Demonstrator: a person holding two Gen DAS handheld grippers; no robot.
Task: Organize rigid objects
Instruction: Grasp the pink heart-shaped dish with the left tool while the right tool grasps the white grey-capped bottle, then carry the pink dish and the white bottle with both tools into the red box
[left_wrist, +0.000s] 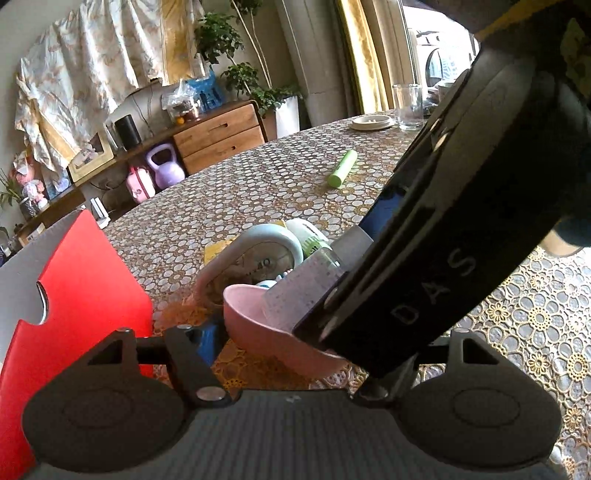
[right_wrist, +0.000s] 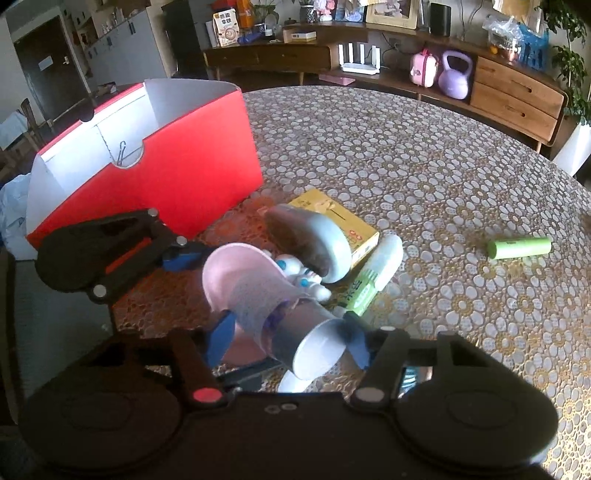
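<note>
Right tool (right_wrist: 288, 336) grips clear bottle (right_wrist: 291, 325) over pink bowl (right_wrist: 236, 273).

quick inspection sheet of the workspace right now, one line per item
surface: round table under a lace flower-pattern cloth
job's things: open red box; pink bowl; clear bottle lying with its neck in the bowl; alarm clock on a yellow box; green-and-white tube; small white toy
clutter: green tube lying apart; drinking glass and shallow dish at the far edge
grippers: right gripper has its blue pads either side of the bottle, contact unclear; left gripper at the bowl's rim, grip unclear
cables: nothing seen on the table
surroundings: wooden sideboard, purple kettlebell, potted plants
</note>
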